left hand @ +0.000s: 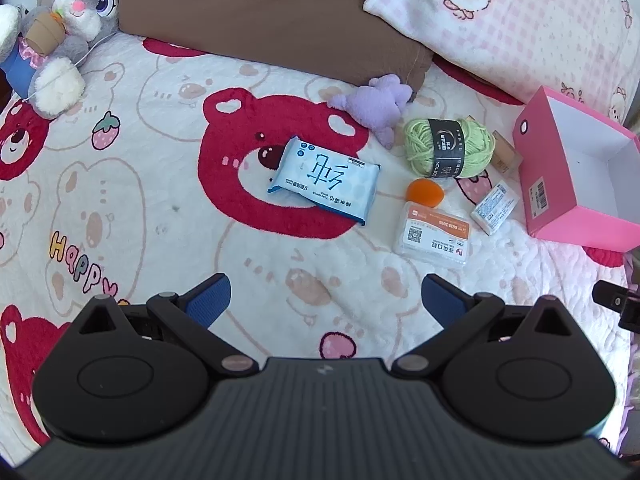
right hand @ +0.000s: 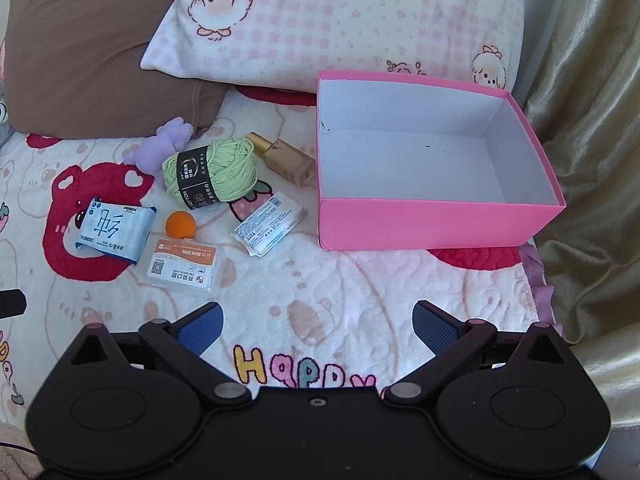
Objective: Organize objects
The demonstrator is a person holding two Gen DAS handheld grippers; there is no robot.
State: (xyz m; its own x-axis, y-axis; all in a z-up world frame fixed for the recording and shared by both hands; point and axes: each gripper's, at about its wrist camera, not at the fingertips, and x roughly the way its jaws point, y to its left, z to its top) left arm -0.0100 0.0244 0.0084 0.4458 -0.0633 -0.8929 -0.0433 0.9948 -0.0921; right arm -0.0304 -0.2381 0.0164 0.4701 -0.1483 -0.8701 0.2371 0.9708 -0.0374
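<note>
Your left gripper (left hand: pixel 326 300) and right gripper (right hand: pixel 316 330) both hover spread wide, holding nothing. The pink box (right hand: pixel 436 222) beside the green yarn ball (right hand: pixel 212 174) sits empty.

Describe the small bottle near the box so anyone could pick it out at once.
Find the open pink box on the bed. Just off its left wall, behind the green yarn ball, lies the tan bottle with a gold cap, the only bottle among its soft or packaged neighbours.

An open pink box (right hand: pixel 436 222) with a bare white interior is shown upright; beside it lie green yarn (right hand: pixel 212 174), a gold bottle (right hand: pixel 286 159), an orange ball (right hand: pixel 181 224) and three flat packets — blue wipes pack (right hand: pixel 114 229), clear case (right hand: pixel 183 268), white sachet (right hand: pixel 269 223).
</note>
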